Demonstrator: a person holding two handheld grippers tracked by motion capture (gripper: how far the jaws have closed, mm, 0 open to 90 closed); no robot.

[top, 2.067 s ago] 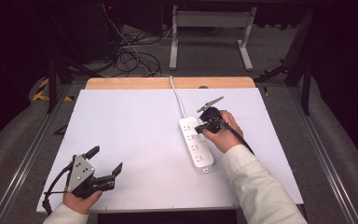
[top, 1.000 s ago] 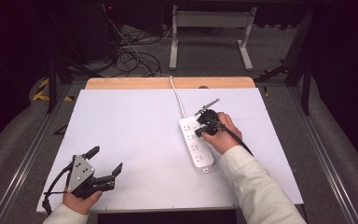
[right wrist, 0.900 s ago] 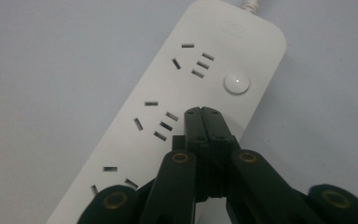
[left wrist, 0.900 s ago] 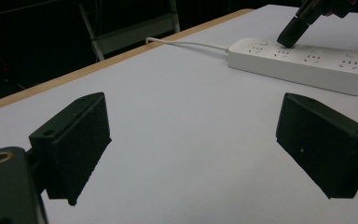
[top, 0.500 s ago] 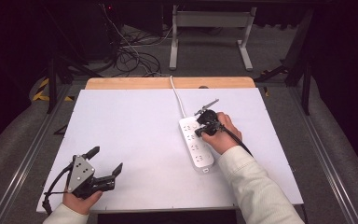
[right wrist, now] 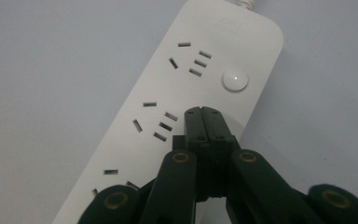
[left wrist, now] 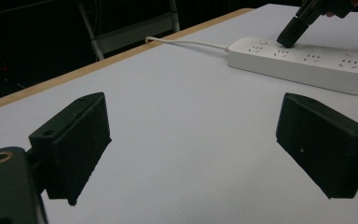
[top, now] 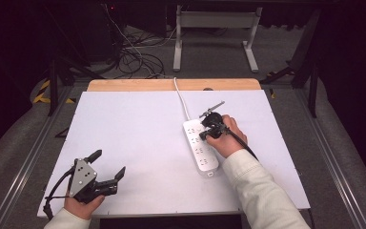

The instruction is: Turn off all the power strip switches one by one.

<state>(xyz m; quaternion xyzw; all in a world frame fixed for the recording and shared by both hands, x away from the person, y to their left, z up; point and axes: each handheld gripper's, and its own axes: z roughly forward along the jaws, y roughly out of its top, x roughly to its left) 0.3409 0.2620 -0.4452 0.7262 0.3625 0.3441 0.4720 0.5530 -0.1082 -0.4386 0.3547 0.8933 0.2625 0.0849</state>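
A white power strip lies on the white table, right of centre, its cord running to the far edge. My right gripper is shut with nothing between its jaws. Its joined tips point down at the strip's top face, beside the second socket and just short of the round button. In the left gripper view those tips seem to touch the strip. My left gripper rests near the front left corner, open and empty, its jaws wide apart.
The white tabletop has a wooden strip along its far edge. Beyond it, cables and a metal stand sit on the dark floor. Metal rails flank the table.
The right gripper has edged slightly left and down onto the power strip. The left gripper has stayed where it was.
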